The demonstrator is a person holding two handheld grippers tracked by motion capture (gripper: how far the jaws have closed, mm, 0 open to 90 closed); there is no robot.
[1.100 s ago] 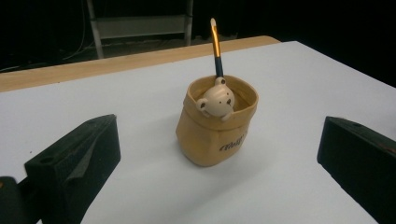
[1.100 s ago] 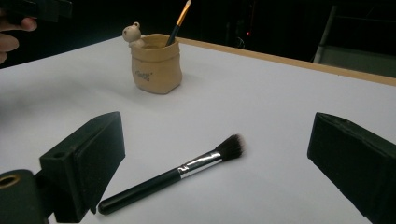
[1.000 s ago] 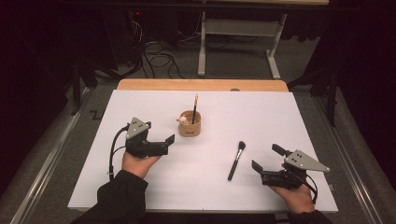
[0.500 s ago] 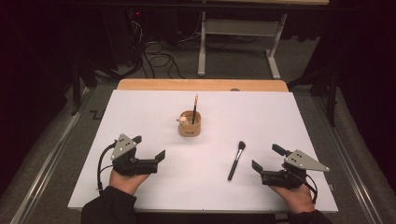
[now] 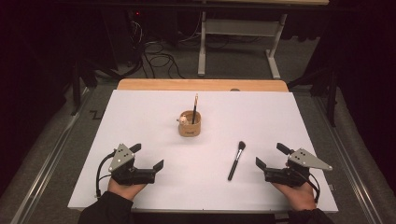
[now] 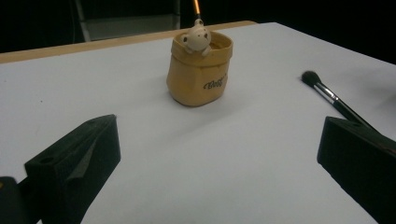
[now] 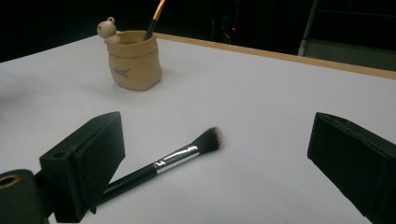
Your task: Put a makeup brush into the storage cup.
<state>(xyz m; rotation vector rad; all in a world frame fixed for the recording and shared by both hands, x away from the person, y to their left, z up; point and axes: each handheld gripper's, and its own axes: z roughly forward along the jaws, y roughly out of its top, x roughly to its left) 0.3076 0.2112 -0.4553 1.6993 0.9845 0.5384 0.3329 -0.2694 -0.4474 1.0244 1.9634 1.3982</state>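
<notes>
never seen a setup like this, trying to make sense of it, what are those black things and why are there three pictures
A person sits at a white table and holds a hand-operated grasping tool in each hand: the left tool and the right tool. There is no robot arm.

The high view comes from a fixed camera above, looking down on the table. The other two pictures come from small cameras riding on each tool; the black blocks at their bottom corners are that tool's own two jaws.

On the table stand a small tan pot with a little bear figure on its rim and a thin brush standing in it. A black makeup brush lies flat near the right tool.

Both tools are open and hold nothing.
</notes>
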